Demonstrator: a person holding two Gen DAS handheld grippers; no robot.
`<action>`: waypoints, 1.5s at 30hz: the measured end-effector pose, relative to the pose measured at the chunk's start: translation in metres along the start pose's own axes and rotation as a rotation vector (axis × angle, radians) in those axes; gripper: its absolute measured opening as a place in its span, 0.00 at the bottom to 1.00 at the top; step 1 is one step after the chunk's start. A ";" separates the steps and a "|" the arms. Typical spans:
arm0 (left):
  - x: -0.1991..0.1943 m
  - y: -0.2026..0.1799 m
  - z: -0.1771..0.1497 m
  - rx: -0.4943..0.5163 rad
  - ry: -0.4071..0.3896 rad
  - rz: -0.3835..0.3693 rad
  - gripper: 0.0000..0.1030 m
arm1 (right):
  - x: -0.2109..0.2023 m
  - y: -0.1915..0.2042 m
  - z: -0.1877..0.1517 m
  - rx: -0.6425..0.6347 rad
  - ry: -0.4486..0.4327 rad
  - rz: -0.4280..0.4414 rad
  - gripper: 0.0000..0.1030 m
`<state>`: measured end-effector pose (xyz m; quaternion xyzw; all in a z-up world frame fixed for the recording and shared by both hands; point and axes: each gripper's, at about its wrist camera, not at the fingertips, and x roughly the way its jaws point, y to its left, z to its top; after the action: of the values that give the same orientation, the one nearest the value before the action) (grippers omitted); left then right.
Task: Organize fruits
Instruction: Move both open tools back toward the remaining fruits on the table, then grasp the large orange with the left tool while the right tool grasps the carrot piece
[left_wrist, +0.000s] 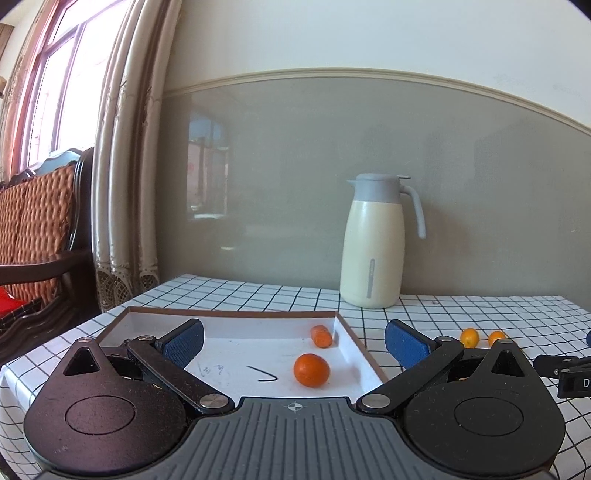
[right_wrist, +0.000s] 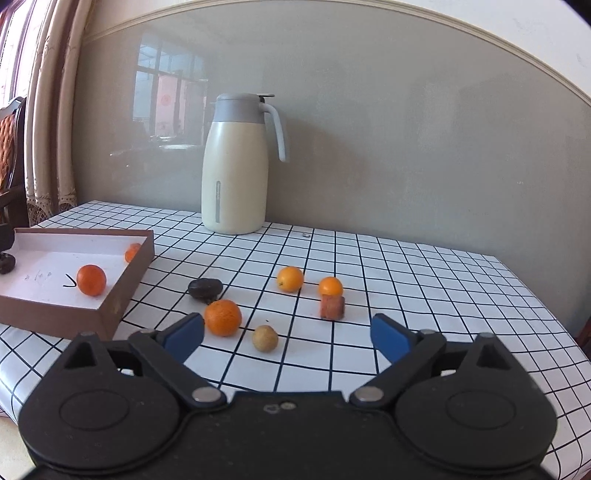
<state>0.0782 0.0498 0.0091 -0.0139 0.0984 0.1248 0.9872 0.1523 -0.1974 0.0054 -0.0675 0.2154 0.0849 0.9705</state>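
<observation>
A shallow brown box with a white floor holds an orange mandarin and a small orange piece. My left gripper is open and empty, above the box's near side. In the right wrist view the box sits at the left with the mandarin inside. On the cloth lie a mandarin, a dark fruit, a tan round fruit, two small oranges and a reddish block. My right gripper is open and empty, just short of them.
A cream and grey thermos jug stands at the back against the wall; it also shows in the left wrist view. The table has a white checked cloth. A chair and curtain stand to the left.
</observation>
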 end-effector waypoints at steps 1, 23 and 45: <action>0.000 -0.004 -0.001 0.008 -0.009 -0.004 1.00 | 0.001 -0.003 -0.001 -0.001 0.003 -0.004 0.83; 0.031 -0.115 -0.008 0.118 0.068 -0.238 1.00 | 0.011 -0.058 -0.003 0.069 -0.006 -0.080 0.71; 0.084 -0.147 -0.026 0.105 0.227 -0.260 0.75 | 0.064 -0.066 0.002 0.058 0.034 -0.048 0.56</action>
<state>0.1899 -0.0729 -0.0328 0.0110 0.2131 -0.0113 0.9769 0.2234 -0.2530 -0.0141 -0.0460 0.2328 0.0541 0.9699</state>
